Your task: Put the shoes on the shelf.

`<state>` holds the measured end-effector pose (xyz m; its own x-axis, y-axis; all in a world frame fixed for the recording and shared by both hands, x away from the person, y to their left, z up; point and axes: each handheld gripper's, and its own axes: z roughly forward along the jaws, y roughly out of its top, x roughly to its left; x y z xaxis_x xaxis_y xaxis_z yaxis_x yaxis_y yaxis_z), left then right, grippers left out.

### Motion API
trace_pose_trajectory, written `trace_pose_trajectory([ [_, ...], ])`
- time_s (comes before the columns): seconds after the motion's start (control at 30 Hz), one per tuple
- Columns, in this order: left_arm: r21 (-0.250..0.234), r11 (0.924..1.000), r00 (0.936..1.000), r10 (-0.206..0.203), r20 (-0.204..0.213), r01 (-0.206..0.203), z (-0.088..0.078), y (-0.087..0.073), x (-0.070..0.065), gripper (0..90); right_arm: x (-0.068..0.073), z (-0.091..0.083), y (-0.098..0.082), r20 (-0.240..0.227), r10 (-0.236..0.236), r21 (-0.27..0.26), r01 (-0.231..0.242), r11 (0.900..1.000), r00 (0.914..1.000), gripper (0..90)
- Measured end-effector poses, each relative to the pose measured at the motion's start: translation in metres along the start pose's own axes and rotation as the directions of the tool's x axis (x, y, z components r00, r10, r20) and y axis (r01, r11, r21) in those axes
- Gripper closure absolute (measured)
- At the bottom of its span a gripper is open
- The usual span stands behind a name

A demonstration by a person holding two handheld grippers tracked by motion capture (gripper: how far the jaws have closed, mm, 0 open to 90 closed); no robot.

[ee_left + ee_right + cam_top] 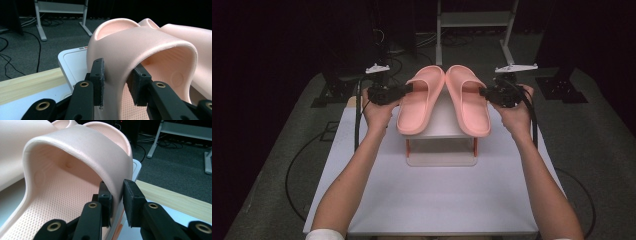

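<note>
Two pink slide slippers lie side by side, toes pointing away, on a small white rack point(442, 122). My left gripper point(409, 89) reaches in from the left, and its jaws straddle the outer side of the left slipper's point(419, 102) strap. In the left gripper view one pad sits outside the left slipper's strap point(140, 42) and one under it, close by but not pressing. My right gripper point(482, 92) mirrors this on the right slipper point(469, 105). In the right gripper view a thin gap shows between the right slipper's strap point(82, 147) and the outer pad point(133, 200).
The rack has orange legs and stands at the far middle of a white table point(437, 200). A light wooden strip point(27, 82) runs along the table's far edge. Behind are a metal frame point(472, 20), dark stands and cables on grey carpet.
</note>
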<state>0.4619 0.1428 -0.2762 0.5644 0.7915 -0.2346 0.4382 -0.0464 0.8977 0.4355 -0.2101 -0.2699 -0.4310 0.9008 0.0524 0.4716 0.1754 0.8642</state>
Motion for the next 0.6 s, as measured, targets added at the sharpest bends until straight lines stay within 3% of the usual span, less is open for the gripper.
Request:
trace_pose_trajectory([
  [0.6,0.005,0.9998,0.9997,-0.022,-0.006,0.022,0.011,0.0,-0.001,65.4,0.005,0.012,0.007,0.016,0.007,0.02,-0.008,1.0,0.9998,73.8],
])
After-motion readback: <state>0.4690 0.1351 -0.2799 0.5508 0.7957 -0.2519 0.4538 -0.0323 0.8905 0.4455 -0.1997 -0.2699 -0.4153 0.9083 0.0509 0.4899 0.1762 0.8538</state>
